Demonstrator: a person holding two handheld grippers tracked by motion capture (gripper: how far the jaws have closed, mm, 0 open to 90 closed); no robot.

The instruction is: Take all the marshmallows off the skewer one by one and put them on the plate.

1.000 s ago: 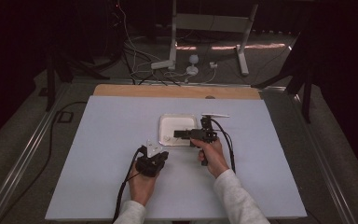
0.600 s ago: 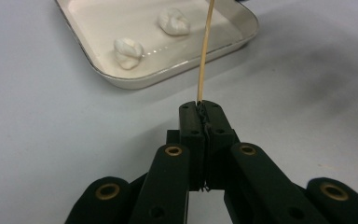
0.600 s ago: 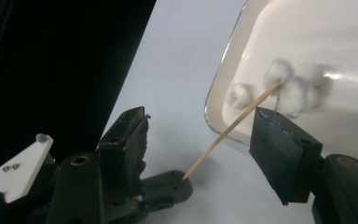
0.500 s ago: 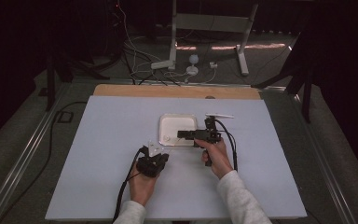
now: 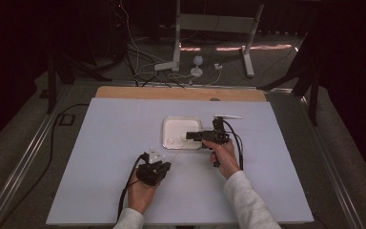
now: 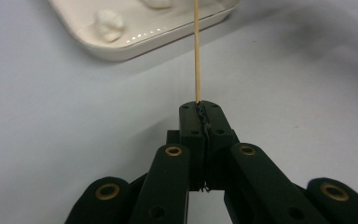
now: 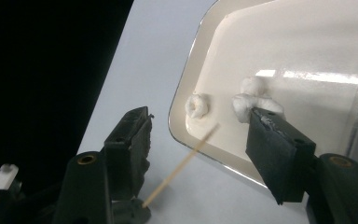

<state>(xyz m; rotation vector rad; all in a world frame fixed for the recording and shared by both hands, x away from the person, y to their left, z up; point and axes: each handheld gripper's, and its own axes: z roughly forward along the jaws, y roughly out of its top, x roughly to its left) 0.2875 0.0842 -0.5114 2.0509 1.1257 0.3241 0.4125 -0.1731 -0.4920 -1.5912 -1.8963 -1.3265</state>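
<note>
My left gripper (image 6: 200,109) is shut on the end of a thin wooden stick (image 6: 196,51), which points toward a white tray (image 6: 135,44) holding small white lumps (image 6: 109,23). In the high view the left gripper (image 5: 158,161) sits near the table's front, and the stick (image 5: 177,149) slants up to the tray (image 5: 169,125). My right gripper (image 5: 189,136) reaches over the tray from the right. In the right gripper view its jaws (image 7: 200,140) stand open, the stick (image 7: 182,170) lies between them untouched, and two lumps (image 7: 197,105) rest just past the fingertips.
The tray sits mid-table on a pale blue mat (image 5: 100,157). A white strip (image 5: 228,116) lies just behind the right gripper. A wooden edge (image 5: 138,92) runs along the far side, with cables and a stand's feet (image 5: 171,64) on the floor beyond.
</note>
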